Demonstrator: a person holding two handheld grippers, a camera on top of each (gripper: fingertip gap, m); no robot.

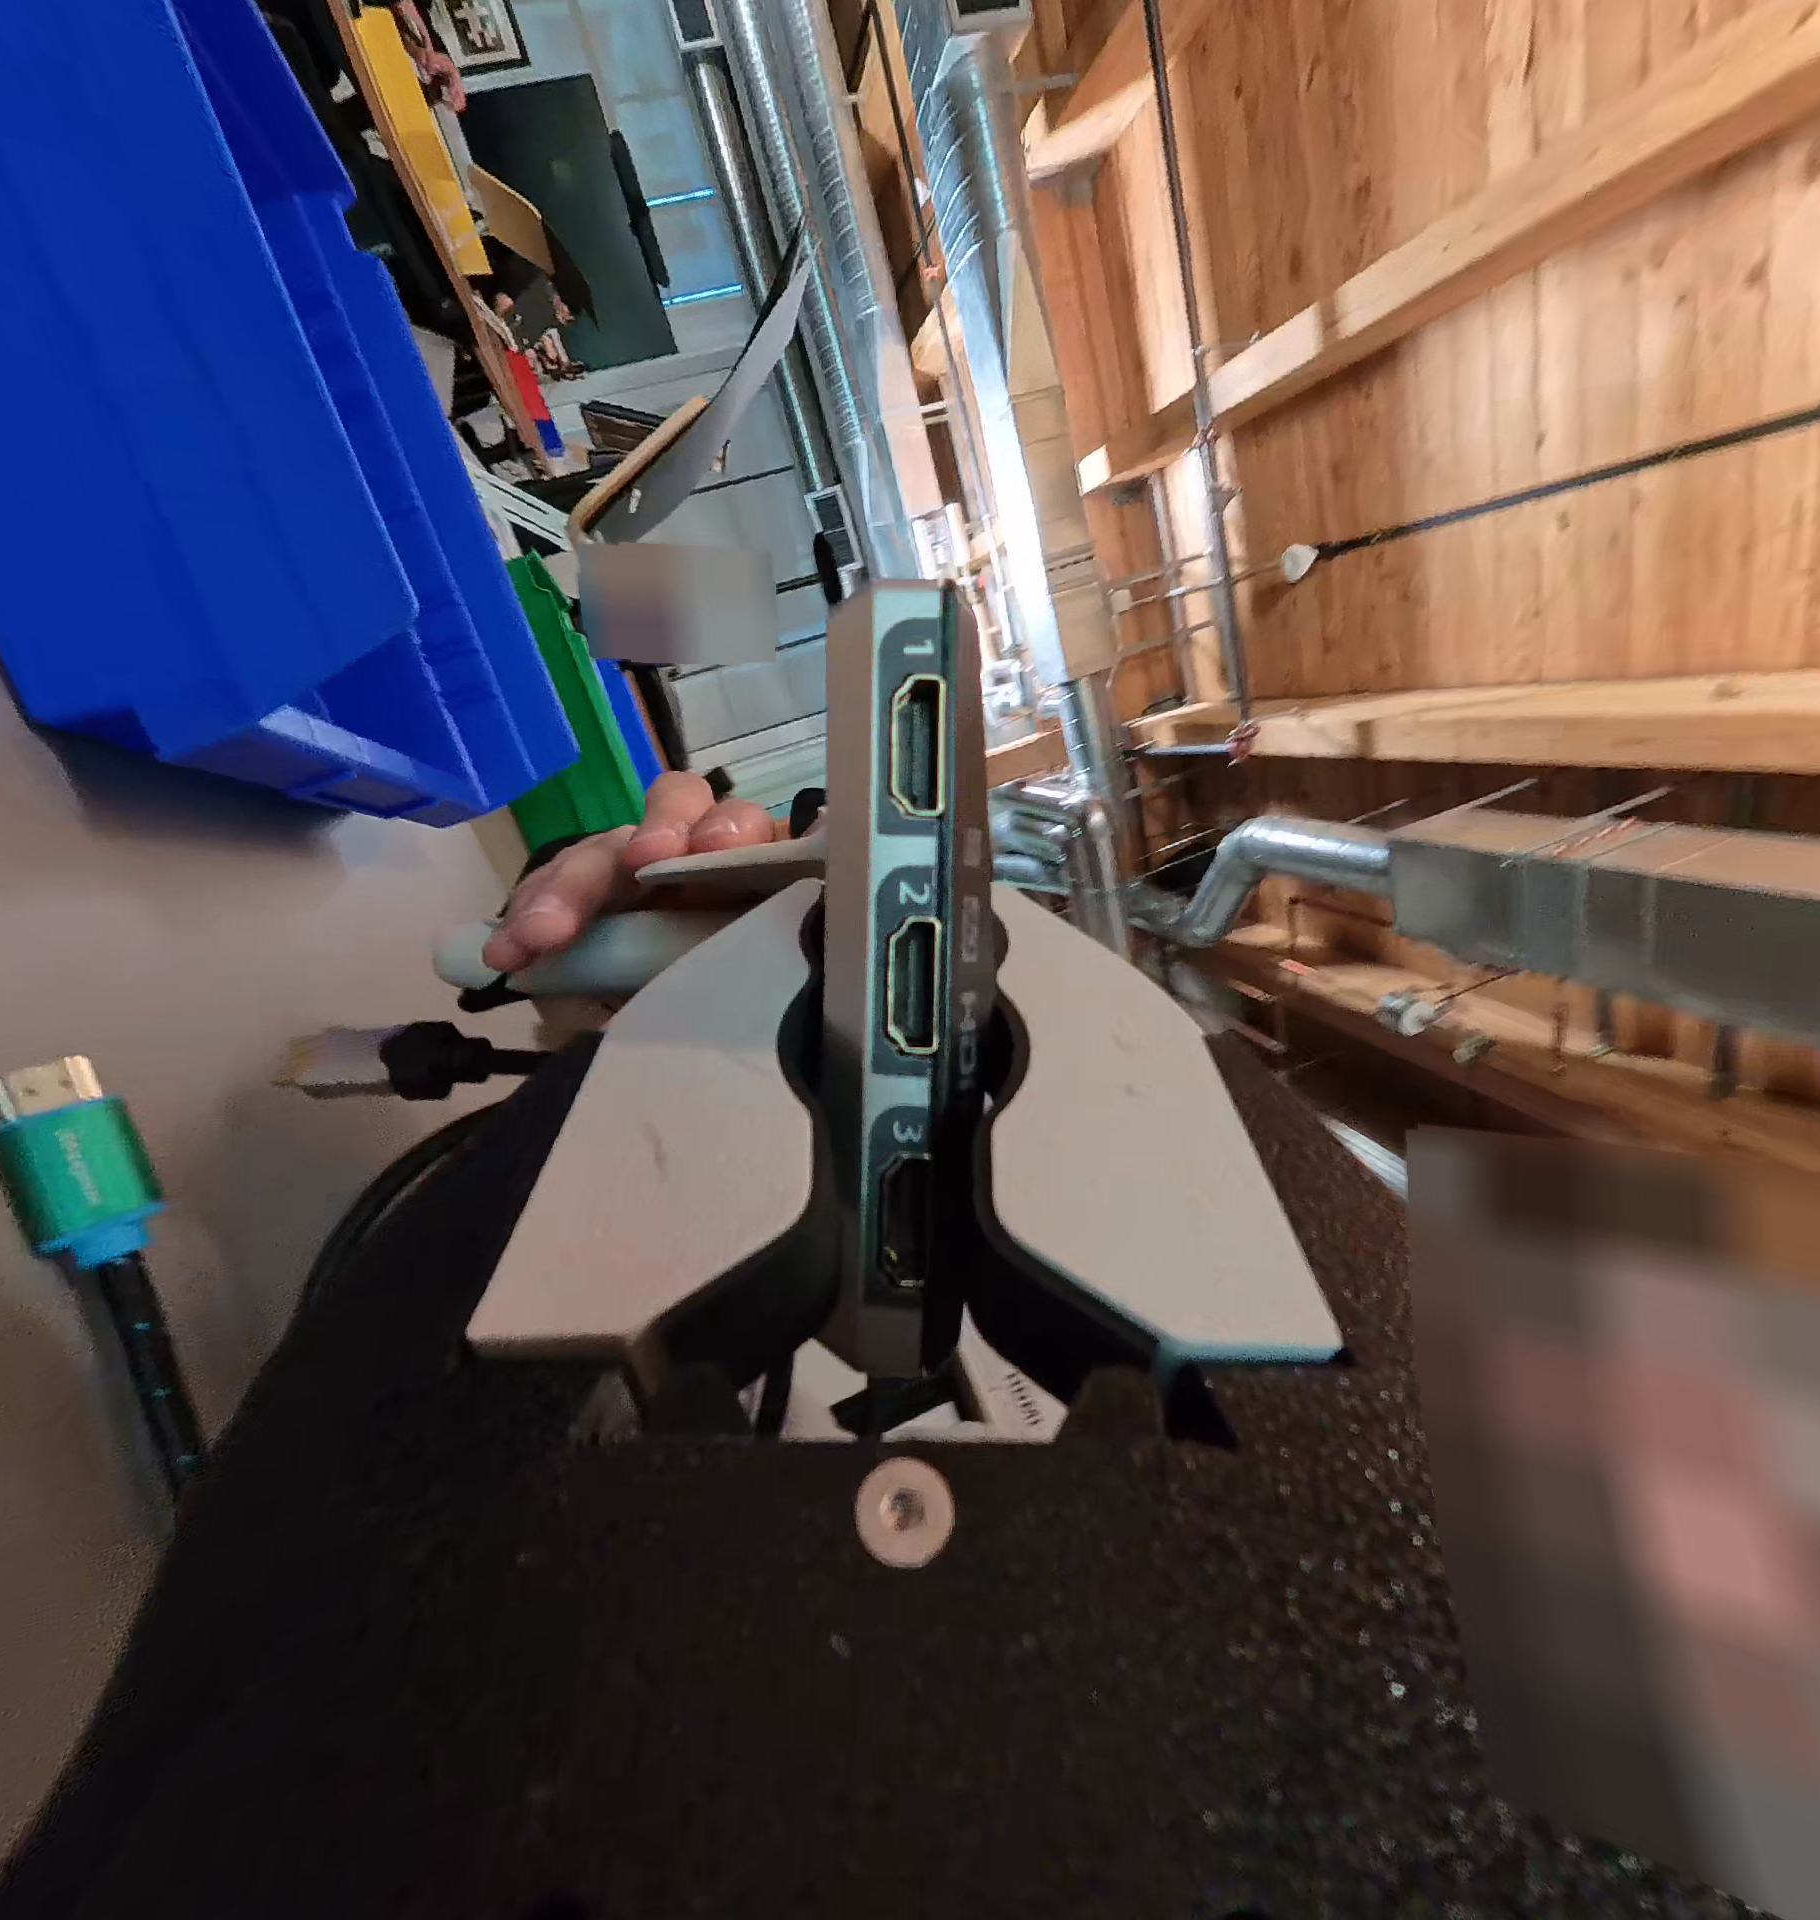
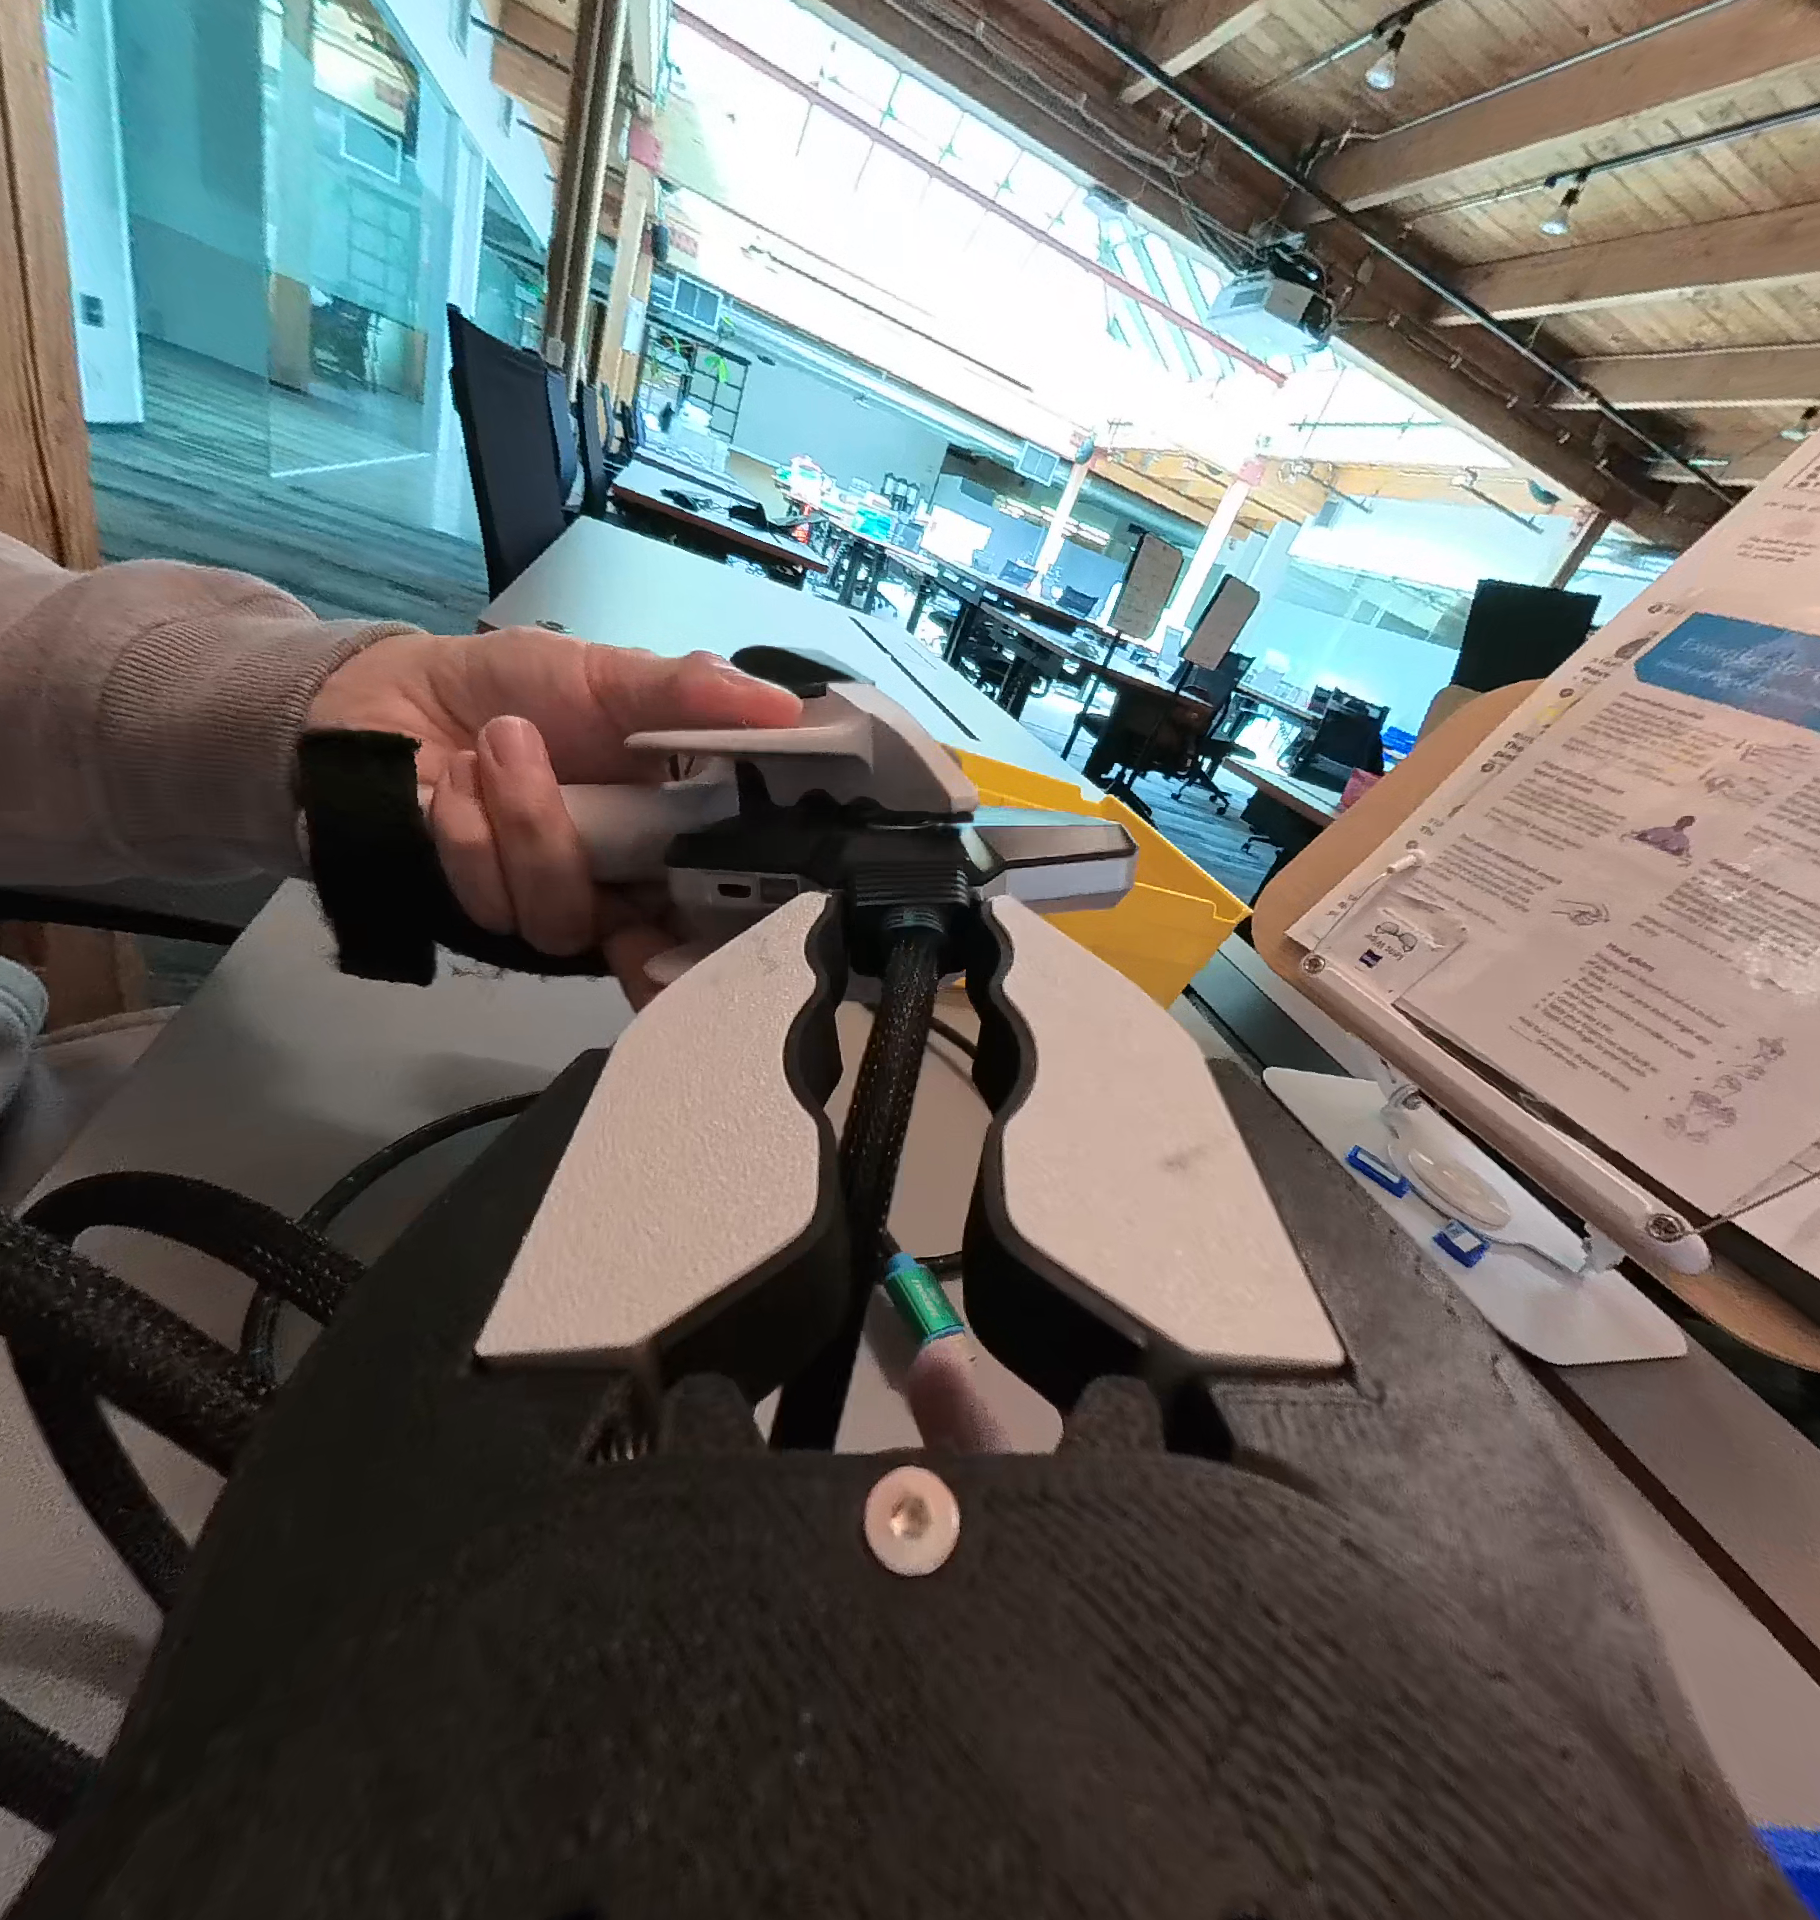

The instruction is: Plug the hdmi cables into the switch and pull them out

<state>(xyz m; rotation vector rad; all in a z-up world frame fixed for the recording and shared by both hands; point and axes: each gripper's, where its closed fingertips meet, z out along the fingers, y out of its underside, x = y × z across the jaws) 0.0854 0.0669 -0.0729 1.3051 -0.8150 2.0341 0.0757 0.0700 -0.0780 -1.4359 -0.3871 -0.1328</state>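
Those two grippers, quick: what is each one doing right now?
Left gripper: shut on the HDMI switch, three ports facing the camera, all empty.
Right gripper: shut on a black cable plug at the switch's edge.

I see a pale grey table (image 2: pixel 366 1049) carrying a yellow bin (image 2: pixel 1145 883), a document stand's white base (image 2: pixel 1571 1320), looped black braided cable (image 2: pixel 106 1309), and a green-shelled HDMI plug (image 1: pixel 75 1169) beside blue bins (image 1: pixel 210 416).

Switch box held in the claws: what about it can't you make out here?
Left wrist view: back edge of the switch, hidden by its own body.
Right wrist view: the socket taking the black plug, covered by that plug.
Right wrist view: whether the right claw pinches the plug; gap unclear.
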